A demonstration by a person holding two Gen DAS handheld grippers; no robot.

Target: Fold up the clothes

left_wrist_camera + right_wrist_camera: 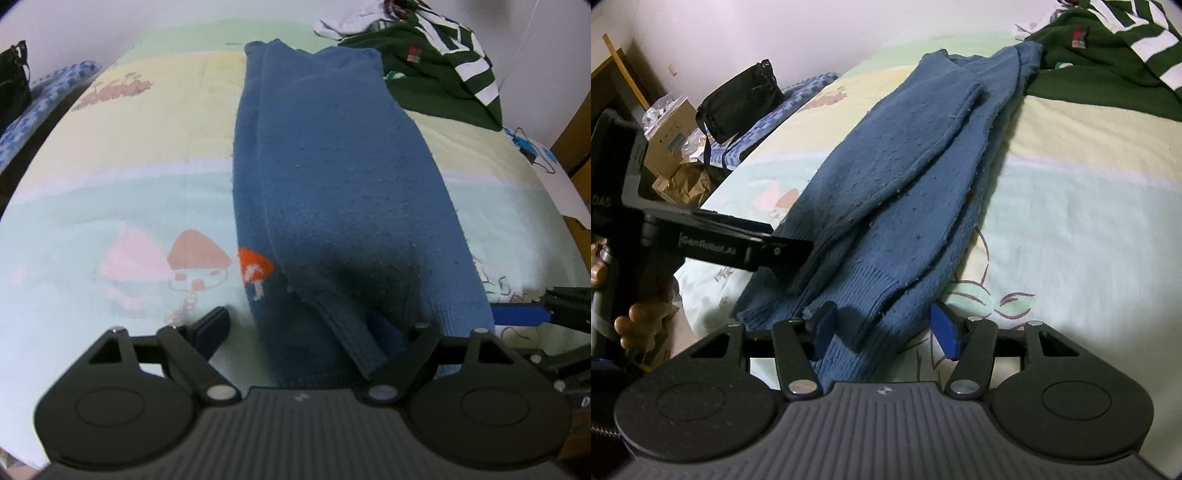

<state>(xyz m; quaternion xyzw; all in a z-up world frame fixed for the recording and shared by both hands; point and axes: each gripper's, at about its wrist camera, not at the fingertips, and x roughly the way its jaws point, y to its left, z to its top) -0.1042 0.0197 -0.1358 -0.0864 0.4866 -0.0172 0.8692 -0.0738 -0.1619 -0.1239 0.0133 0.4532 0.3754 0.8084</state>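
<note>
Garment: blue knit sweater [332,177], folded lengthwise into a long strip w/ sleeve laid on top; lies on pastel cartoon-print bedsheet [122,177], running straight ahead of both tongs.
Hem: ribbed near end sits between fingers of both tongs.
L tongs: left gripper [310,325], jaws spread wide; left finger down on sheet just left of hem, right finger lost behind/under a raised fold of knit. Pads do not pinch fabric as far as visible.
R tongs: right gripper [884,328], jaws partly spread, blue pads either side of hem corner. Left pad touches or just beside knit, right pad apart from it over sheet. No clear pinch.
Hand: fingers [631,317] wrap L tongs' handle, seen left of R tongs.
Ahead-right, far end: dark green garment w/ white stripes [443,70], touching sweater's far corner.
Ahead-left, off bed: black bag [738,99], cardboard box [668,144].
</note>
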